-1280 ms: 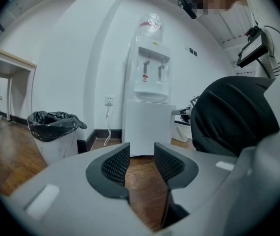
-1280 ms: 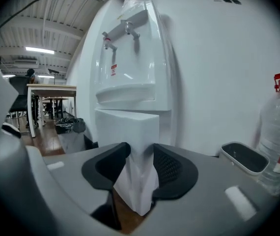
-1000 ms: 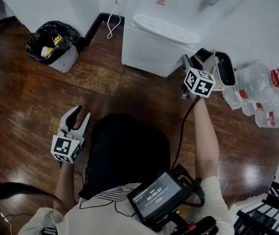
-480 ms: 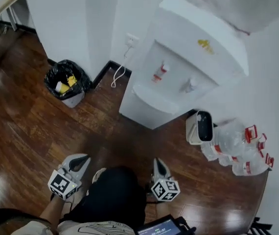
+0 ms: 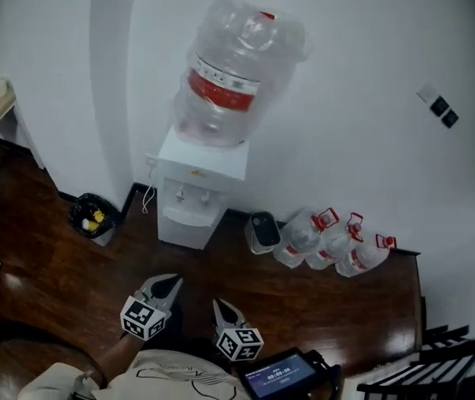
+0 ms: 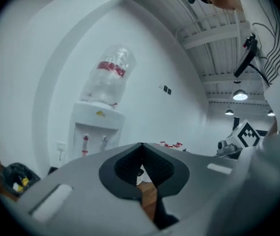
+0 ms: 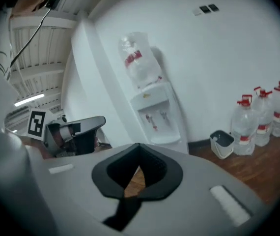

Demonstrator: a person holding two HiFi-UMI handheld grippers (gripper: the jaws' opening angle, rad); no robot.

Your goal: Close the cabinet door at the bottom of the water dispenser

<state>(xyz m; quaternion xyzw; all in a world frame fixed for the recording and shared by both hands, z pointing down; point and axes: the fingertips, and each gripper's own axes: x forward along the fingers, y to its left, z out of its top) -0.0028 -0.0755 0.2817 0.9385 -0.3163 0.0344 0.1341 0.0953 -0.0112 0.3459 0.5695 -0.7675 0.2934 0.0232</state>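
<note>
I'm holding the left gripper (image 5: pixel 167 283) and right gripper (image 5: pixel 220 306) closed and empty, well apart from the water dispenser (image 5: pixel 194 200), whose cabinet door (image 5: pixel 184 233) is looking shut, so I'm judging nothing remains.

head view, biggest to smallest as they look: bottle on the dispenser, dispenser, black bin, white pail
1. bottle, probably nearest the camera, so it looks enlarged
2. dispenser
3. black bin and white pail: too alike to rank
</note>
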